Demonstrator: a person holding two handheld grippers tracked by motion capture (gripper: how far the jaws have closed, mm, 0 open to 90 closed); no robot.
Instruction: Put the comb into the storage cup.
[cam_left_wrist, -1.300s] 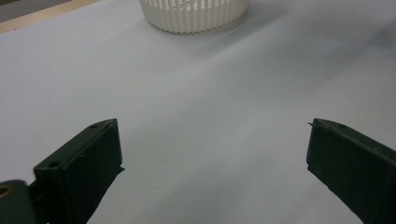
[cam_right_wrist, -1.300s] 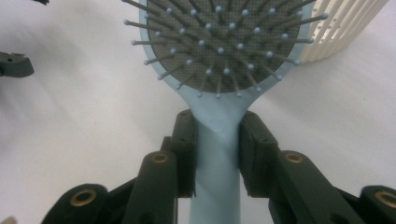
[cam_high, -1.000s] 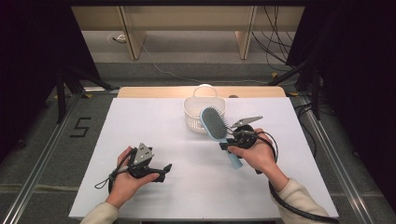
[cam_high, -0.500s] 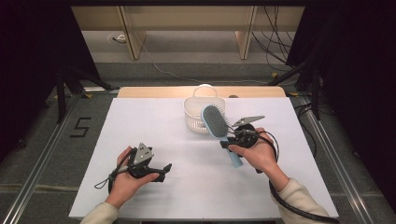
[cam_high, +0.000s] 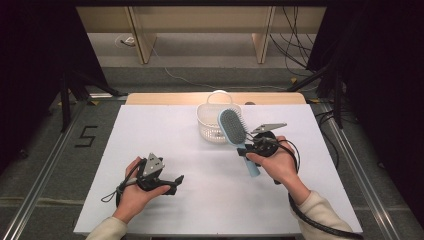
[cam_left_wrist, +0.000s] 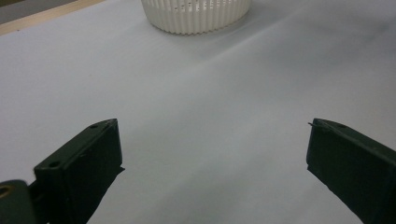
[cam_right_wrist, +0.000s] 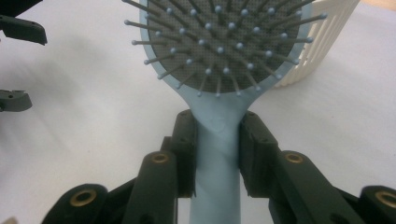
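Right gripper (cam_high: 248, 145) is clamping the neck of the light blue hairbrush (cam_high: 235, 131), jaws pressing both sides of the handle just below the bristle pad. The brush is being held above the white table (cam_high: 165, 135), its head hanging beside the near right rim of the white slatted basket (cam_high: 212, 122). Left gripper (cam_high: 176, 181) is resting near left, jaws spread wide and holding nothing.

Judgement: to drop it in cleanly, carry the head over the rim before lowering, keeping the bristles off the slats.

Right gripper view is showing the pad contact on the handle (cam_right_wrist: 215, 154); the high view is giving the brush's position relative to the basket opening.
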